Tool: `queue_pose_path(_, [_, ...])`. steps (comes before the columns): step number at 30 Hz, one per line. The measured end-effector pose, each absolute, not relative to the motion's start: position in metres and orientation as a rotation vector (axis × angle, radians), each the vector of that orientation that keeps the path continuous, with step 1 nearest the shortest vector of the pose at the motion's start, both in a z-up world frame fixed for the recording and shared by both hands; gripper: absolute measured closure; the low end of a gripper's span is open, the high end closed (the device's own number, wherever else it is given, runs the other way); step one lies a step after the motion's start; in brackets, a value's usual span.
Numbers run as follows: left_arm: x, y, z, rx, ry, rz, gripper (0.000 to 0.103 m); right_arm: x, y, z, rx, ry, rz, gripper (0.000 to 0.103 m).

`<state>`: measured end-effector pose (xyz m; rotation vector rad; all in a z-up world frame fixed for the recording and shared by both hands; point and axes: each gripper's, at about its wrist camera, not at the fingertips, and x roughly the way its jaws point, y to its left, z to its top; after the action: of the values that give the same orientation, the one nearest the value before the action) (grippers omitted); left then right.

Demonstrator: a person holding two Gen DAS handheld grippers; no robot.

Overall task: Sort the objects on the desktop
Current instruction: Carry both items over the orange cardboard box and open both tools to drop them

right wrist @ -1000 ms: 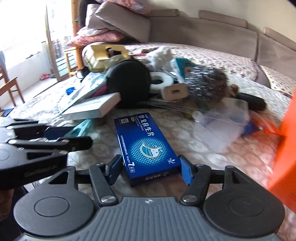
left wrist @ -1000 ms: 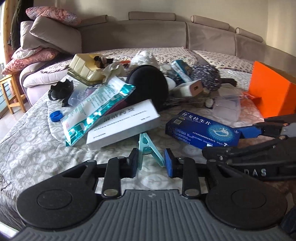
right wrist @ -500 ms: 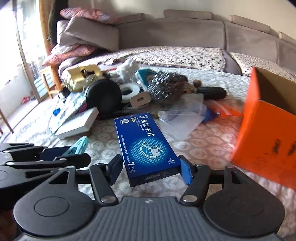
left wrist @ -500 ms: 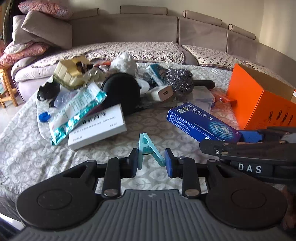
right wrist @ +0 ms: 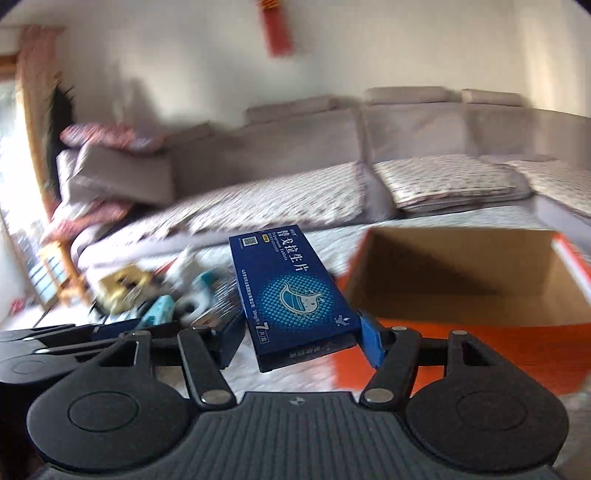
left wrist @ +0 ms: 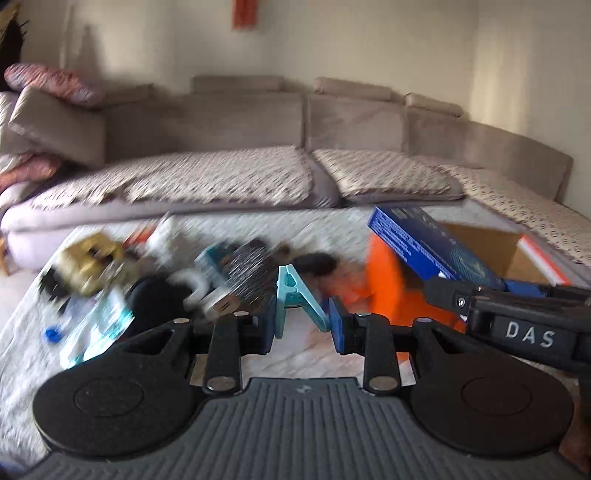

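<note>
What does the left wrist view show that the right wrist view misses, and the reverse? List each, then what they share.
Only the left wrist view shows the left gripper shut on the teal clip, the "DAS" lettering on the right gripper's body, and a blue cap by the blurred clutter.

Only the right wrist view shows the printed top of the blue medicine box between the right gripper's fingers, the brown inside of the orange box, and the red wall hanging in full.

Both show the blue medicine box held aloft near the orange box, the clutter and the grey sofa.
</note>
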<state>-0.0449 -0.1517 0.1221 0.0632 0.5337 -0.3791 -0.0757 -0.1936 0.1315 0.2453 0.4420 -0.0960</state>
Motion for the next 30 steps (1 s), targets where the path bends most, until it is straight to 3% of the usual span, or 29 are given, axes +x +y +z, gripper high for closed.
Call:
queue_pose_path(9, [-0.012,-0.229,0.116,0.088,0.542,-0.546,0.073,-0.087,-0.268,0.127,0.368,0.353,-0.396,0.039])
queue_pose_path(22, [0.046,-0.28,0.089,0.115,0.655,-0.56,0.073,-0.057,-0.305,0.075,0.442,0.456,-0.571,0.038])
queue_pose_path(24, [0.041,-0.283,0.09,0.109,0.658,-0.556,0.062,-0.053,-0.305,0.071,0.43,0.47,-0.577,0.037])
queue_pose_path(26, [0.036,-0.282,0.093,0.098,0.652,-0.557,0.035,-0.051,-0.306,0.073,0.425,0.465,-0.586,0.038])
queue_pose_path(28, [0.034,-0.28,0.092,0.095,0.631,-0.559,0.024,-0.051,-0.311,0.074,0.433,0.462,-0.589,0.038])
queue_pose_path(30, [0.033,-0.278,0.092,0.101,0.611,-0.557,0.019,-0.053,-0.31,0.075,0.439,0.457,-0.588,0.038])
